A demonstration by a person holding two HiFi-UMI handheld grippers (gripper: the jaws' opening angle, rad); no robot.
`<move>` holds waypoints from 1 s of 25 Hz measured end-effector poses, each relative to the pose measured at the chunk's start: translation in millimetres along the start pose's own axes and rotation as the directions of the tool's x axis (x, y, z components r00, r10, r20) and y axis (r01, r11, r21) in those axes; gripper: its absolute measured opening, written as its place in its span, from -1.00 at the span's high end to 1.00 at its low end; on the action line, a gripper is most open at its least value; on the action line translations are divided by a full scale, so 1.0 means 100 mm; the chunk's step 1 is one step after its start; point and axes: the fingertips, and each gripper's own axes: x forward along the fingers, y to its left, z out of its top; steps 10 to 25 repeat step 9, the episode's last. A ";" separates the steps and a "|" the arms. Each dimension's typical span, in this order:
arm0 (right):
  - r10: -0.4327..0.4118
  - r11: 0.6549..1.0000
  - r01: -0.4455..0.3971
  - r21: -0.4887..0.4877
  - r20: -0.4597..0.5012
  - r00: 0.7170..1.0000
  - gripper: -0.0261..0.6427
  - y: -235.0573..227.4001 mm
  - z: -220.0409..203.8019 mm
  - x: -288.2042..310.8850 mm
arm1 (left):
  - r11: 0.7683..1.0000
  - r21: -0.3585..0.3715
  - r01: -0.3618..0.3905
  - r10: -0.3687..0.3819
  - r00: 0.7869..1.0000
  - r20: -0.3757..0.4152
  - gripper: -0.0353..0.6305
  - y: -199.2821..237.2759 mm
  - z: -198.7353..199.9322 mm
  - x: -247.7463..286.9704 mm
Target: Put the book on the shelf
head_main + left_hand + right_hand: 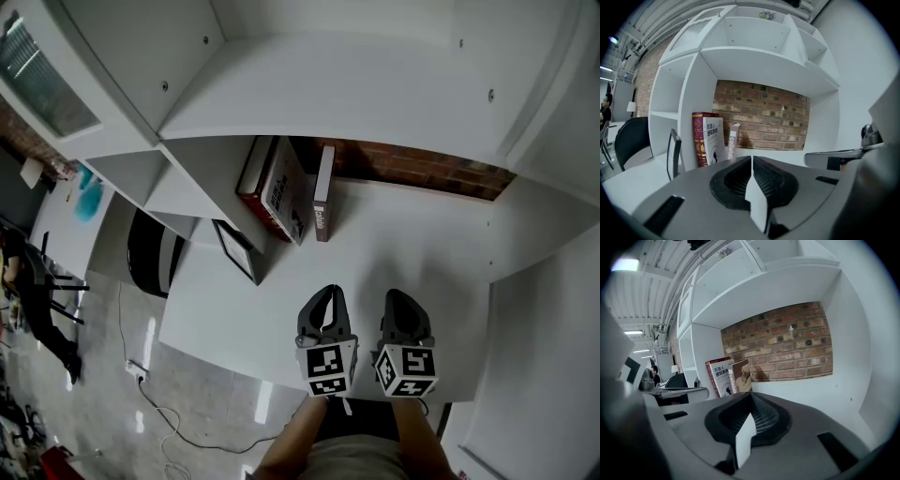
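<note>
Book (322,195) stood upright on the shelf (412,248), just beside a red-spined book (275,192). Left hand-held gripper (325,292) and right hand-held gripper (401,298) were apart from it, jaws together, empty.

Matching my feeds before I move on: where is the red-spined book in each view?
Head view: red-spined book, upper centre, slightly left.
Left gripper view: red-spined book, left of centre.
Right gripper view: red-spined book, left of centre.
Shared landmark: the brick wall behind it.
</note>
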 end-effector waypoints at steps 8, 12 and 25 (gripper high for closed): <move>0.007 1.000 -0.007 -0.003 0.008 1.000 0.87 0.02 0.00 -0.08 | 1.000 -0.004 -0.003 0.003 1.000 0.001 0.82 -0.02 0.04 -0.09; 0.008 1.000 -0.008 -0.004 0.007 1.000 0.88 0.03 -0.01 -0.09 | 1.000 -0.004 -0.002 0.002 1.000 0.000 0.82 -0.02 0.04 -0.10; 0.008 1.000 -0.008 -0.004 0.007 1.000 0.88 0.03 -0.01 -0.09 | 1.000 -0.004 -0.002 0.002 1.000 0.000 0.82 -0.02 0.04 -0.10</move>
